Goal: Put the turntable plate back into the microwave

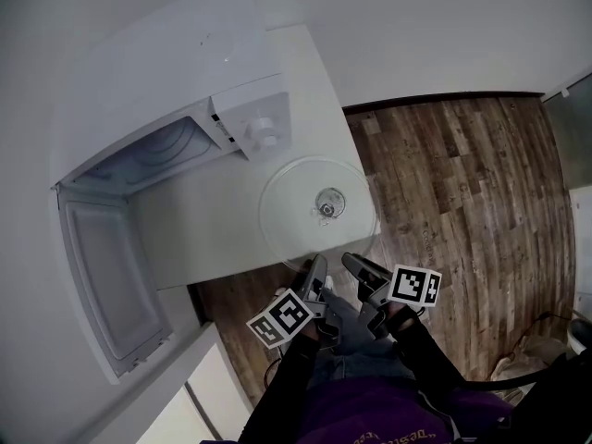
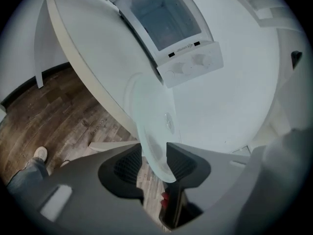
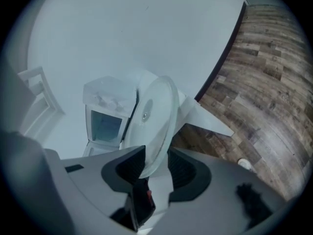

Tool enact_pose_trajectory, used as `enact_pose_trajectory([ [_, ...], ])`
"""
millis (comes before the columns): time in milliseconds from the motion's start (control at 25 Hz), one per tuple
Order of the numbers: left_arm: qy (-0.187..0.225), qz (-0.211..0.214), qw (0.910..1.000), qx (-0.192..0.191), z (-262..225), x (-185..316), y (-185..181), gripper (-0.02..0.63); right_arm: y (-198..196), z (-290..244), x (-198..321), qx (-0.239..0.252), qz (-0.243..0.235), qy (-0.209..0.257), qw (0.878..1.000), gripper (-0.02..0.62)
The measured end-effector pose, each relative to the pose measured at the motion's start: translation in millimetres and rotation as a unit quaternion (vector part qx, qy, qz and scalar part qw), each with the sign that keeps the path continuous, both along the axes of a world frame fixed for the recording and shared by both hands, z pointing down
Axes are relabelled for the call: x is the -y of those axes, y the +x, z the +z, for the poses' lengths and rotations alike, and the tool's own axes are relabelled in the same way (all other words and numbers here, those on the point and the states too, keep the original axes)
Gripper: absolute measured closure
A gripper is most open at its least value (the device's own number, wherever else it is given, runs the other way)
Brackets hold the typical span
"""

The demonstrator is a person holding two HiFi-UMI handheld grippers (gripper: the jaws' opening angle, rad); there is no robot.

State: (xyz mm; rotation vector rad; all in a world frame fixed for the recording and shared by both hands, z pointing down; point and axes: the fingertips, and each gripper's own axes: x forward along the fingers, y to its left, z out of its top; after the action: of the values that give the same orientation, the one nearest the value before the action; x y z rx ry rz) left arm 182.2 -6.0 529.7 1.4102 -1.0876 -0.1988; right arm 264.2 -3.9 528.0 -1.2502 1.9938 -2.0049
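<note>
Jaws of the left gripper [image 2: 154,156] and right gripper [image 3: 155,161] are closed on the near rim of the round clear glass turntable plate [image 1: 294,213]. It is held at the white counter [image 1: 199,239], right of the white microwave [image 1: 176,72]. The microwave door [image 1: 102,276] is swung open. Carrying the plate inside and seating it are judged still to be done.

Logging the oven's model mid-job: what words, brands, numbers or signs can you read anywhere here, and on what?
White microwave's control panel: small dark label, too small to read.
Person's purple top: pale print, too blurred to read.
Black-and-white marker cubes: patterns only, no letters.
No text reads clearly.
</note>
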Motion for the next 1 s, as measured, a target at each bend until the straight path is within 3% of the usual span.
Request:
enact_pose_trajectory([
  [160,0.004,-0.003,0.9998,-0.022,0.8,1.3,2.8,0.459,-3.3,0.5,1.6,0.016,0.004,-0.002,1.000,0.485],
  [600,0.018,-0.013,0.9947,-0.100,-3.4,4.0,15.9,0.521,-1.2,-5.2,2.3,0.021,-0.009,0.014,1.000,0.511],
  [760,0.031,-0.017,0.9946,-0.098,-6.4,5.2,15.2,0.529,-1.3,-6.9,3.1,0.029,-0.010,0.018,0.999,0.514],
  [1000,0.052,-0.028,0.9902,-0.127,-17.1,4.6,14.6,0.546,-1.9,-20.4,4.6,0.030,-0.020,0.045,0.998,0.518],
])
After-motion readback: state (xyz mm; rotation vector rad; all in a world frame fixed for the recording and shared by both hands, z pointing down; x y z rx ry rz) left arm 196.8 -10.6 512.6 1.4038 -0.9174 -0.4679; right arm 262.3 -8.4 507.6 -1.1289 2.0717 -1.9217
